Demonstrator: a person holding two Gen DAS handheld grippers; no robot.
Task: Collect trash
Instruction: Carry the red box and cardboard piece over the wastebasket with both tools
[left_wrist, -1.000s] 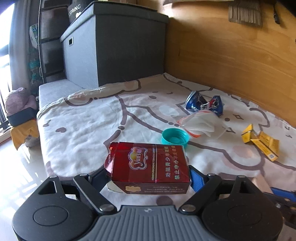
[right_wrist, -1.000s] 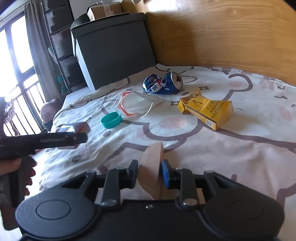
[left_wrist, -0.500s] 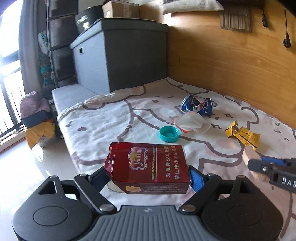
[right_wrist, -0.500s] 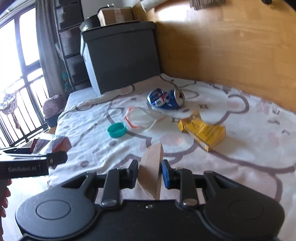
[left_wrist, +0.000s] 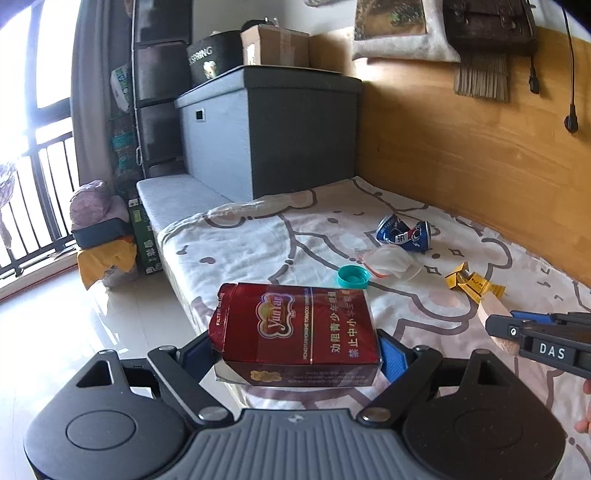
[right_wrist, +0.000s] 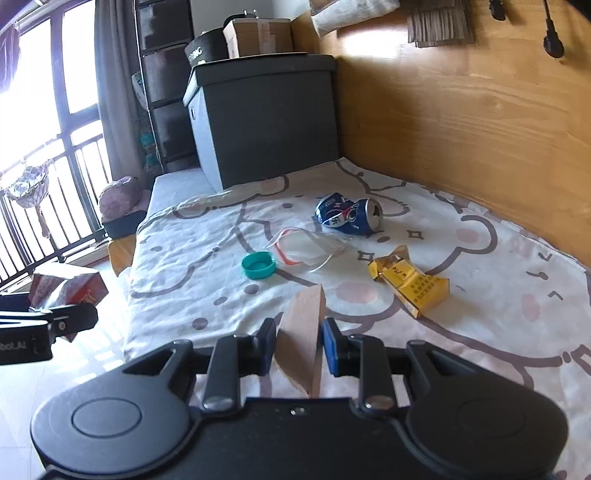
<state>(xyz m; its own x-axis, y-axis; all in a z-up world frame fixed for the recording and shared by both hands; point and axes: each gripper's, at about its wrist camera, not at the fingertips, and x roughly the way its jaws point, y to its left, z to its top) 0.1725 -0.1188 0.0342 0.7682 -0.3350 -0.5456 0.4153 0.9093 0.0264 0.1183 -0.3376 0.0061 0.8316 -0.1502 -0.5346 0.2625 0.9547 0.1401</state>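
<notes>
The left hand-held gripper (left_wrist: 297, 345) is spread wide and clamps a red pack (left_wrist: 295, 332) by its short ends, long axis crosswise from 9 to 3 o'clock, torn end at 9, above the bed's (left_wrist: 258, 240) edge. The right hand-held gripper (right_wrist: 299, 349), narrowly parted, pinches a wood wedge (right_wrist: 301, 343), its tip pointing to 12. On the bed lie a teal cap (right_wrist: 258, 264), a clear bag (right_wrist: 310, 247), a crushed blue can (right_wrist: 347, 216) lying 9 to 3, and a yellow pack (right_wrist: 413, 282) slanting 10 to 4.
</notes>
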